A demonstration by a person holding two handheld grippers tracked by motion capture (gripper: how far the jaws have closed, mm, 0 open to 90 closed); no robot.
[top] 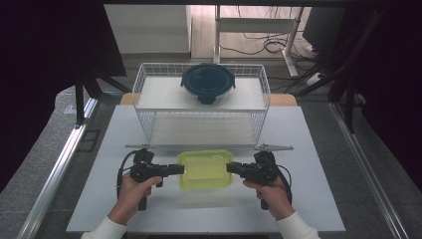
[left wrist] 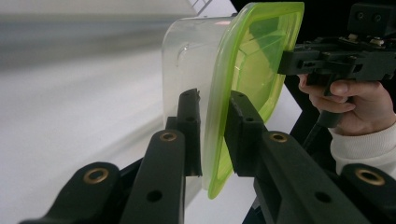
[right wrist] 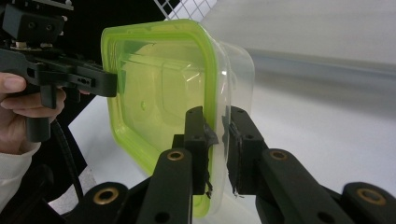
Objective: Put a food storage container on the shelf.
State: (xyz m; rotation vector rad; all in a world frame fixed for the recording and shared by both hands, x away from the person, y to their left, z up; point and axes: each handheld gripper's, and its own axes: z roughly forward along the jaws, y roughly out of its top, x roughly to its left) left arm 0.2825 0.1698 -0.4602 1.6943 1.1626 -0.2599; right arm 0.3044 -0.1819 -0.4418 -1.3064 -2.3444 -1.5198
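Both grippers hold the box

Left gripper (top: 180, 169) and right gripper (top: 230, 168) each have fingers clamped on opposite rims of the green-lidded box (top: 205, 169) above the counter (top: 318, 199).

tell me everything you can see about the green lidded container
The container is a clear plastic rectangular tub with rounded corners and a translucent lime-green lid, closed and looking empty. It sits at the table's near middle, before the wire basket. The left gripper and right gripper each clamp an opposite lid rim.
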